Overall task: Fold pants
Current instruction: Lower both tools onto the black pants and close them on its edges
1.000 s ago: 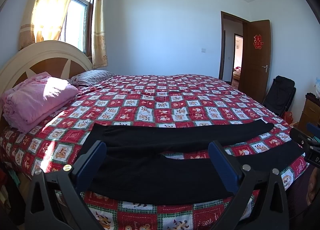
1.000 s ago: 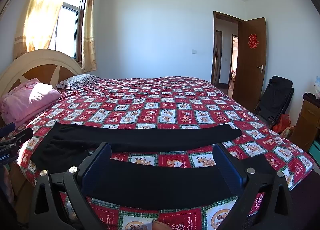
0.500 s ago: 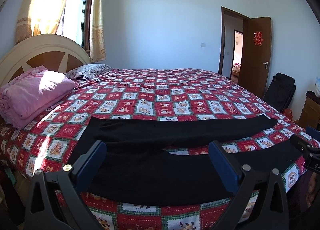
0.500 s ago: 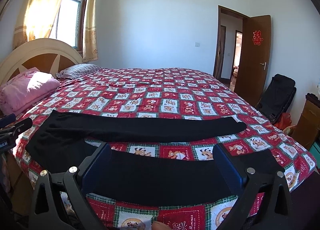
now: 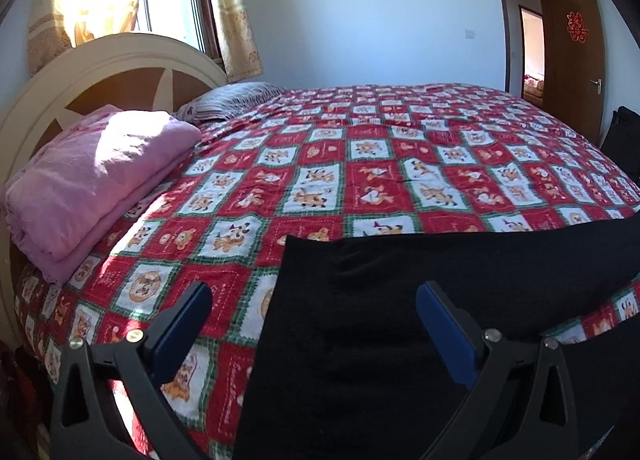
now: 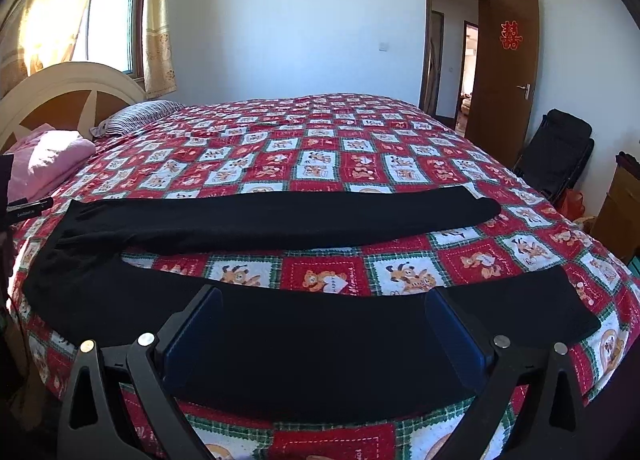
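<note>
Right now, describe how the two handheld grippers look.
Both look alike: the left gripper and right gripper have black angular plastic arms with triangular cutouts, silver round bolts near the finger bases, and flat blue pads lining the fingers. No cables or sleeves show.

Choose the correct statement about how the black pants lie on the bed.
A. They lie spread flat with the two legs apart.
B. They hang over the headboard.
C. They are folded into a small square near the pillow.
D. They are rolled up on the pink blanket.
A: the black pants lie flat on the bed cover, patterned cover showing between the two legs.
</note>
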